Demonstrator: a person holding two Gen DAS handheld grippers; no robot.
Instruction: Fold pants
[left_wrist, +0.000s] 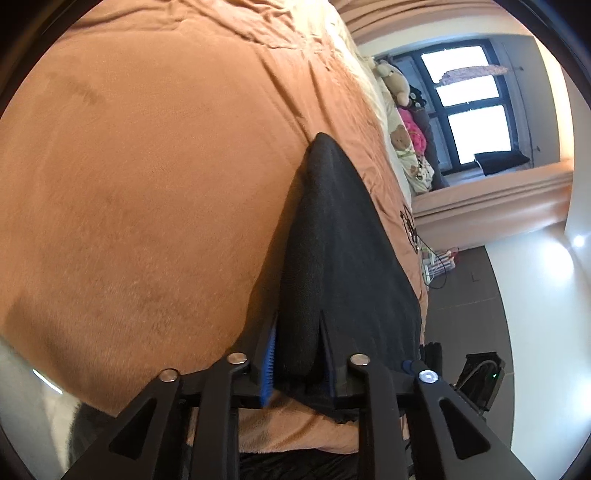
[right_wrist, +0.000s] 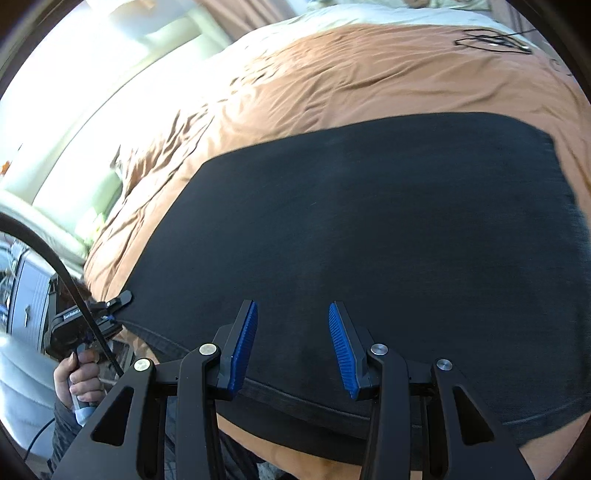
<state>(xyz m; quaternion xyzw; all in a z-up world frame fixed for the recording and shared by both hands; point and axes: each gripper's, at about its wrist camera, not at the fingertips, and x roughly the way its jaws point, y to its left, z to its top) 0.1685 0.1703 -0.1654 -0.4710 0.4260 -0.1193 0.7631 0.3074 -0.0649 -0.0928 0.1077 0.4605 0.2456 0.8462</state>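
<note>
Black pants (right_wrist: 369, 221) lie spread flat on an orange bed cover (right_wrist: 332, 74). In the left wrist view the pants (left_wrist: 332, 229) rise as a pinched ridge of fabric running away from me. My left gripper (left_wrist: 299, 325) is shut on the near edge of that ridge, with cloth bulging between its blue pads. The right wrist view shows the left gripper (right_wrist: 122, 297) at the pants' left corner, held by a hand (right_wrist: 79, 380). My right gripper (right_wrist: 291, 310) hovers open over the pants' near hem, with nothing pressed between its blue pads (right_wrist: 243, 339).
Plush toys and pillows (left_wrist: 399, 92) sit at the head of the bed, below a window (left_wrist: 469, 107). A black cable (right_wrist: 491, 40) lies on the far part of the cover. Dark floor (left_wrist: 461, 288) and a black box (left_wrist: 480, 380) lie beside the bed.
</note>
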